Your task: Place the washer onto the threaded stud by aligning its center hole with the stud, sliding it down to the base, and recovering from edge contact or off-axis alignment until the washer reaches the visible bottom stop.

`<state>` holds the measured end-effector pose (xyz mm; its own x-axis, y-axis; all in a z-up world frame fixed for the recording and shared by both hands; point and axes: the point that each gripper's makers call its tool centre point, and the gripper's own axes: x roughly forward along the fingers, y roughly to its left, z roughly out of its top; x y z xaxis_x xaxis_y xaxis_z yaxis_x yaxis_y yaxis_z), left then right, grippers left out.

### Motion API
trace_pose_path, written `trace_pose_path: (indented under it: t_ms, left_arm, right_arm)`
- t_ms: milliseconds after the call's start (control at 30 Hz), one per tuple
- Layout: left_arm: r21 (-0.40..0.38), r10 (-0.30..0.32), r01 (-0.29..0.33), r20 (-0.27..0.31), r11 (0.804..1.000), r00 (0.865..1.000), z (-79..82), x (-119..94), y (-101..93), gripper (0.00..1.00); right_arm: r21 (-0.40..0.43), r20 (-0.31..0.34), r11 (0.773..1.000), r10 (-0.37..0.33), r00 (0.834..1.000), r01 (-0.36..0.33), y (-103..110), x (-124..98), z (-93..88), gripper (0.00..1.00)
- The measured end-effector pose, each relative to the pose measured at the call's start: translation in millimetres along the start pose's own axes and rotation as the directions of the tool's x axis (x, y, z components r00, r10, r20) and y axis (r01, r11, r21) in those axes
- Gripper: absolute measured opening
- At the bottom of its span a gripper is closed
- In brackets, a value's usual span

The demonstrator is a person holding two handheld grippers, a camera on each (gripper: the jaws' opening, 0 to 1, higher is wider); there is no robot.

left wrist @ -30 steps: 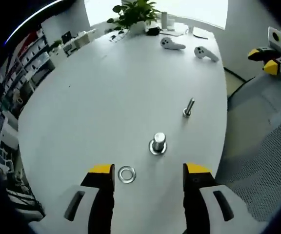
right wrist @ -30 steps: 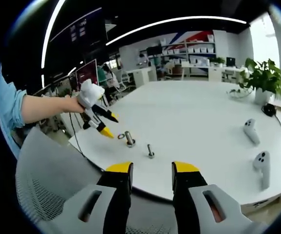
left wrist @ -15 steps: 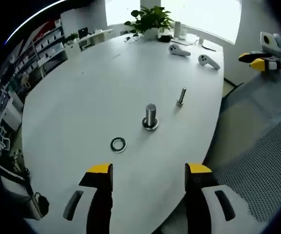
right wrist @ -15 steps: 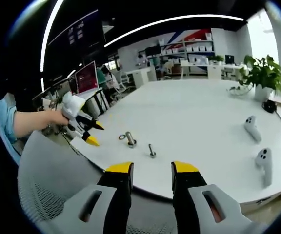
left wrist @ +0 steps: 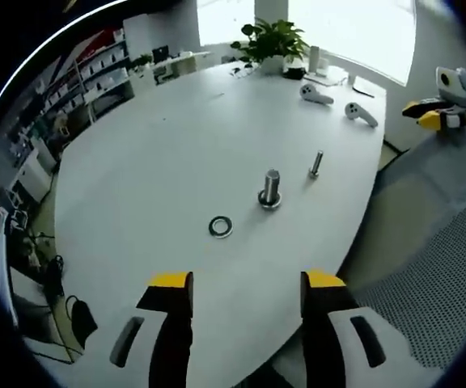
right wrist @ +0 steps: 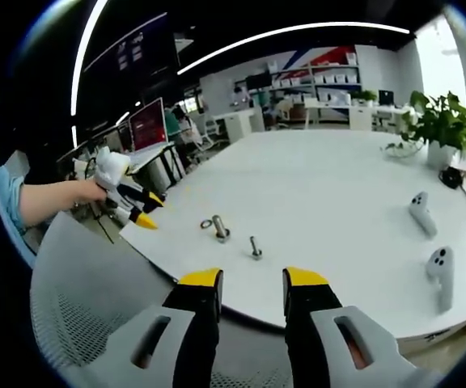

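A flat steel washer (left wrist: 220, 226) lies on the white table (left wrist: 160, 153), a short way left of the upright threaded stud (left wrist: 270, 188) on its round base. My left gripper (left wrist: 247, 283) is open and empty, held back over the table's near edge, well short of the washer. The right gripper view has the washer (right wrist: 206, 224) beside the stud (right wrist: 220, 229), and the left gripper (right wrist: 146, 210) in a hand off the table's left edge. My right gripper (right wrist: 252, 279) is open with nothing between its jaws, low in front of the table edge; it also appears far right (left wrist: 421, 113).
A loose bolt (left wrist: 315, 165) stands right of the stud. Two white controllers (left wrist: 316, 95) (left wrist: 361, 113) and a potted plant (left wrist: 277, 40) sit at the far end. A grey mesh chair (left wrist: 427, 275) stands beside the table. Desks and shelves lie beyond.
My left gripper has drawn back from just above the washer to beyond the table's near edge, still open. The washer, stud and bolt stay put. The right gripper has hardly moved.
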<state>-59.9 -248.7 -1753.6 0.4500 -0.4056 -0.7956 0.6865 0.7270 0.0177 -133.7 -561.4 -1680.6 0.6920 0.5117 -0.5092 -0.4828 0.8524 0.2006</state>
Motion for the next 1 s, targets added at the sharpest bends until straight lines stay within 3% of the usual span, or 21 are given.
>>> trace_pose_path:
  t_ms: [267, 633, 1000]
  left_arm:
    - [0.021, 0.001, -0.001, -0.030, 1.000, 1.000, 1.3, 7.9, 7.1, 0.52]
    - [0.090, -0.003, 0.008, -0.061, 0.996, 0.998, 17.0, 23.3, 20.7, 0.49]
    - [0.141, -0.053, 0.074, -0.148, 0.987, 0.988, 20.7, 60.9, 27.2, 0.48]
  right_arm:
    - [0.000, -0.001, 1.000, 0.005, 1.000, -0.005, 0.2, 0.3, -0.4, 0.32]
    - [0.004, -0.001, 1.000, -0.001, 1.000, 0.001, -1.1, 1.1, -1.0, 0.32]
    - [0.003, -0.004, 1.000, -0.002, 1.000, 0.002, 0.0, 1.2, -0.5, 0.31]
